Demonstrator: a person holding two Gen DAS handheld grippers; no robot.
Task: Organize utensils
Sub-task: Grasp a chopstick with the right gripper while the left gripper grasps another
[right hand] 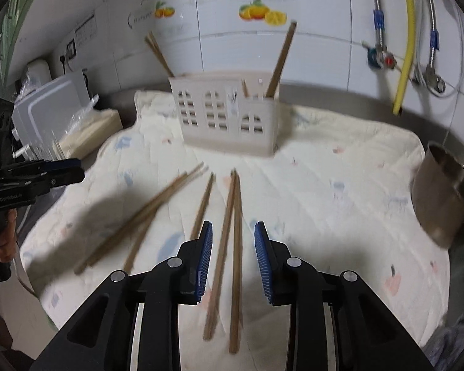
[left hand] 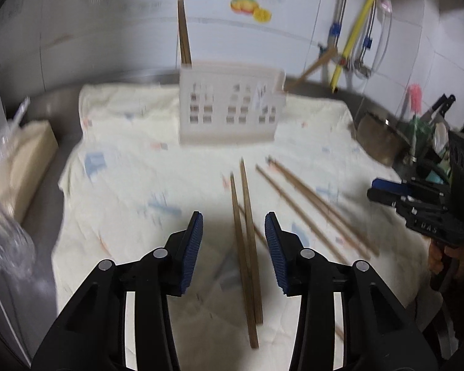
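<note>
Chopsticks waiting to be picked up

Both the left hand-held gripper (left hand: 234, 253) and right hand-held gripper (right hand: 233, 262) are spread over loose chopsticks (right hand: 232, 247) lying on the cloth (right hand: 324, 201); I'd centre one pair, pinch mid-length, then lift towards the holder (right hand: 229, 117).

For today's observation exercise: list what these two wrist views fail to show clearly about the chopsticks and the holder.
- Left wrist view: holder blurred by motion; its cut-outs smear.
- Both views: lower ends of the standing chopsticks hidden by the holder's wall.
- Right wrist view: loose chopsticks overlap and blur; exact count unclear.
- Left wrist view: right gripper seen side-on.
</note>
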